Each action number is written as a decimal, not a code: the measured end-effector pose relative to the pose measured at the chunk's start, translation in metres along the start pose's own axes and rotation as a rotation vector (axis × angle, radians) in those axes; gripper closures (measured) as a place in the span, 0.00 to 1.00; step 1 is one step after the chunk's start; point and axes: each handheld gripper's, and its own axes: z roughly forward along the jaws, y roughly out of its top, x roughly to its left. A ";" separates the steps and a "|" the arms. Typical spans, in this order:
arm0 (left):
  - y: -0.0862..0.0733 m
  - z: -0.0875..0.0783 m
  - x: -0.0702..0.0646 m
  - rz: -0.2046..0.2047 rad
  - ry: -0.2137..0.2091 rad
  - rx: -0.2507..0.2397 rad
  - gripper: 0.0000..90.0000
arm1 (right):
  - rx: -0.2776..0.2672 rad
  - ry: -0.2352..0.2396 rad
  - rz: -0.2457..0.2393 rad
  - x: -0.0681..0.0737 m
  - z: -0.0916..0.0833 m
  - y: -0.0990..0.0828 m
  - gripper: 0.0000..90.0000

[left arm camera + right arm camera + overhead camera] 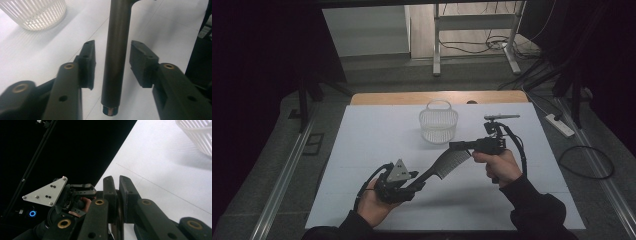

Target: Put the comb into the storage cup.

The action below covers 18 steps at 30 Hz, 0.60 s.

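Above table, right gripper clamps comb; teeth hidden; left gripper spread.

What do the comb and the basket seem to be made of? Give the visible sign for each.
Comb: probably dark plastic, matte; its smooth round handle has a shiny, possibly metal, end cap. Basket: likely white, slightly translucent plastic, with thin moulded ribs.

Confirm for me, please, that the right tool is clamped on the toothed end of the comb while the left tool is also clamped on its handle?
Not quite. The left tool is open: the left gripper view shows clear gaps between both pads and the comb handle running between them. The rest holds: the right tool is shut on the comb's toothed end, as the right gripper view and high view show.
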 end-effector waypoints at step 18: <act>-0.002 -0.009 0.014 -0.133 -0.028 -0.034 0.11 | -0.043 -0.031 -0.024 0.003 -0.007 0.003 0.94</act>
